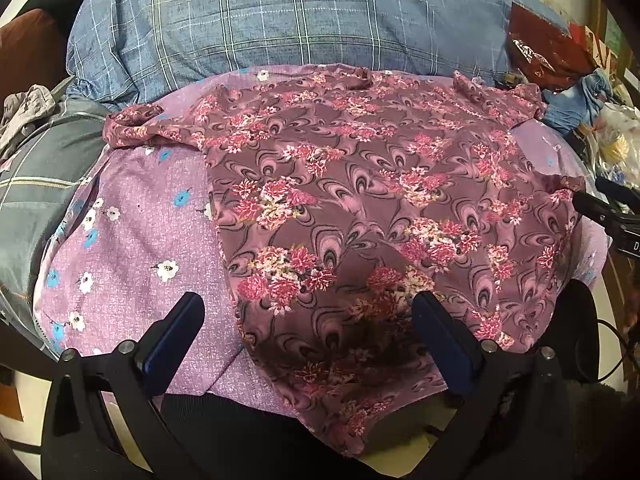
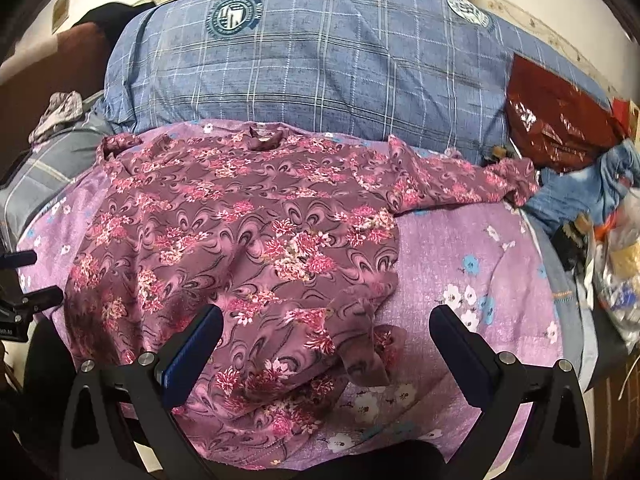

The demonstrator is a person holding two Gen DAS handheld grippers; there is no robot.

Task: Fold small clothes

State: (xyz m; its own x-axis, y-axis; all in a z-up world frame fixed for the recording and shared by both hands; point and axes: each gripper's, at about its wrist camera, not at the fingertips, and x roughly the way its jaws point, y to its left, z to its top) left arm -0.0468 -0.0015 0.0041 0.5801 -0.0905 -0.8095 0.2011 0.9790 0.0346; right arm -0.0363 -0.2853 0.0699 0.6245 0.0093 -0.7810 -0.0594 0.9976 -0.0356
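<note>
Lying spread flat across the middle of both views on a lilac flowered bedsheet [image 1: 132, 240]: a mauve floral blouse [image 1: 360, 200], collar toward the top of frame against a blue checked pillow [image 1: 280, 32], one sleeve bunched at upper left, the other trailing to upper right in the right wrist view. Nothing folded yet, so apparently the opening step, squaring up before the first fold. Left gripper [image 1: 308, 332] released, jaws wide apart, hovering over the blouse's lower-left hem edge. Right gripper [image 2: 326, 332] likewise wide open and empty, poised above a rumpled flap at the hem's lower right. Next, probably: pinching a side edge or sleeve and carrying it inward across the body, smoothing that crumpled corner first
</note>
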